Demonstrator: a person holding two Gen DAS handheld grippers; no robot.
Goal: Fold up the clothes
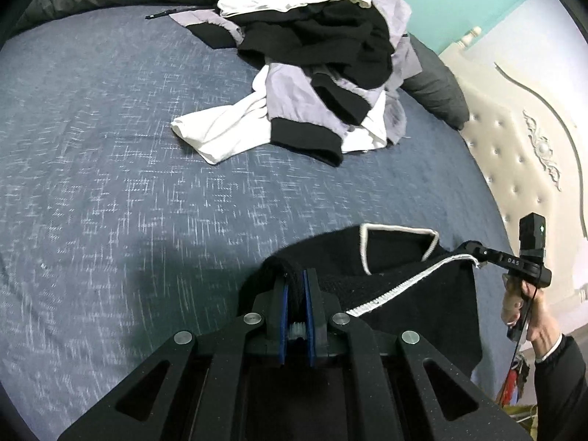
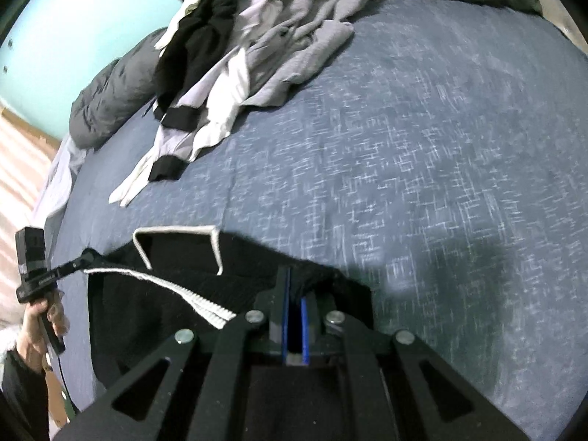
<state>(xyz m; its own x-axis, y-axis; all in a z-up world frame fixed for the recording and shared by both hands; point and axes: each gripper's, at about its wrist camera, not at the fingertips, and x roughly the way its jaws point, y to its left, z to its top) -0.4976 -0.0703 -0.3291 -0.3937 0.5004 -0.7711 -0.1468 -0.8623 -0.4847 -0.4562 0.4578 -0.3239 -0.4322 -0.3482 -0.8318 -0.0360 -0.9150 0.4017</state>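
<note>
A black jacket [image 1: 404, 286] with white trim is held just above the near edge of the bed [image 1: 110, 183], one corner clamped in the left claw [image 1: 296, 294], the other in the right claw [image 2: 294, 290]. Only small bunches of thick knit are pinched, so a corner could be dragged free if the cloth is pulled taut (the zip edge sags between the grips). Farther off, a pile [image 1: 323, 55] of unfolded clothes is spread, and could be snagged by a wide sweep.
</note>
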